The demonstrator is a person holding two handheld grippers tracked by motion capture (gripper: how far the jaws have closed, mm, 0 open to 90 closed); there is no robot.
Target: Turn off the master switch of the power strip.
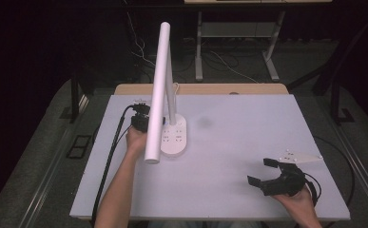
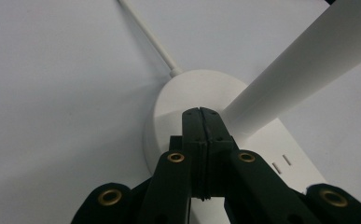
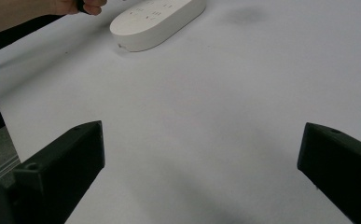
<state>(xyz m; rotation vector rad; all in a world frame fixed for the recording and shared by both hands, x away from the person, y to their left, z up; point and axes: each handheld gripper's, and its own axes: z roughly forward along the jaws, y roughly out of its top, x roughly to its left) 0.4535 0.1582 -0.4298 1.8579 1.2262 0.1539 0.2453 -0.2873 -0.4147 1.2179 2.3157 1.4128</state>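
A white desk lamp stands left of centre on the table, with its oval base (image 1: 175, 136) bearing socket marks and its long bar head (image 1: 157, 90) slanting toward me. My left gripper (image 1: 142, 120) sits by the base's left side, partly behind the bar. In the left gripper view its jaws are pressed together, and my left gripper (image 2: 201, 113) rests at the lamp base (image 2: 187, 91) beside the stem (image 2: 304, 58), with nothing between the jaws. My right gripper (image 1: 260, 171) stands wide open at the front right; my right gripper (image 3: 201, 144) faces bare table, the lamp base (image 3: 157, 18) far off.
The lamp's white cord (image 2: 148, 35) runs off the base toward the table's back. The white tabletop (image 1: 234, 137) has a faint dark smudge (image 1: 204, 122) near the middle. Black cables (image 1: 109, 156) trail from the left gripper over the front left edge.
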